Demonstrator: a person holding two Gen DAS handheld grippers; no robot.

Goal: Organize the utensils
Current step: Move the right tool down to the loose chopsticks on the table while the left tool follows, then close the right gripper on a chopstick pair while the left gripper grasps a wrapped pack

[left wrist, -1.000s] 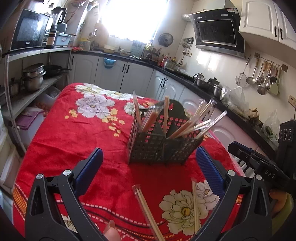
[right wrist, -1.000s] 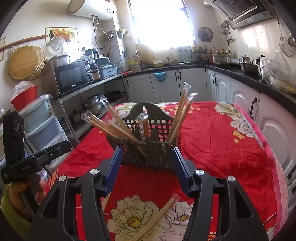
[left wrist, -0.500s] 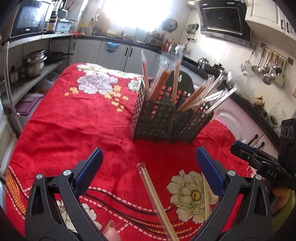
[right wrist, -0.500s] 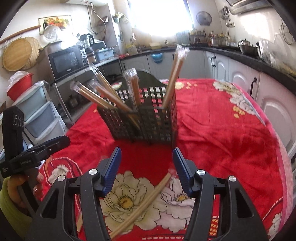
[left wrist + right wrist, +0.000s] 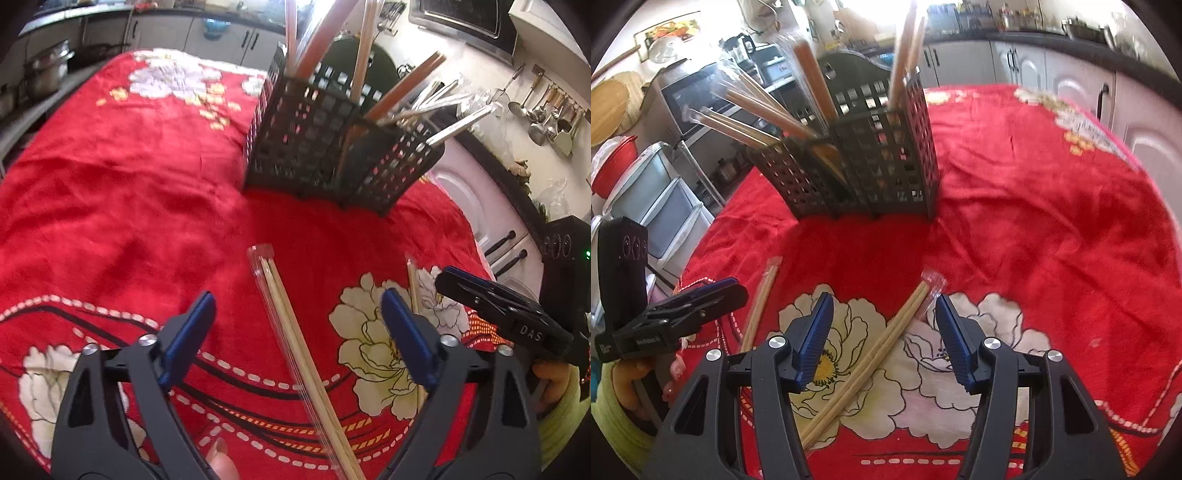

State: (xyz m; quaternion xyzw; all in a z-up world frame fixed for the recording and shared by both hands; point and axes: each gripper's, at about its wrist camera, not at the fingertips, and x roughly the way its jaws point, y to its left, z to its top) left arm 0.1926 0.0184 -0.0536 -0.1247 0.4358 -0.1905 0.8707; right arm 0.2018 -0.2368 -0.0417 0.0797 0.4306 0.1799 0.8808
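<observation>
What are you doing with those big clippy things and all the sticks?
A person holds a pair of tongs in each hand and is tidying wrapped chopsticks into the black basket, which already holds several. Two wrapped pairs lie on the red flowered cloth. The left tongs, whose jaws have just been closing a little, sit over one pair; the right tongs are open over the other pair. Neither pair is gripped yet.

Both wrist cams low over red floral cloth [image 5: 122, 192], pitched down-fwd along fingers. Left cam sees basket [image 5: 332, 147] from its left; right cam sees it [image 5: 864, 162] from right. Shared: basket, cloth, 2 chopstick pairs; each cam catches other gripper.
</observation>
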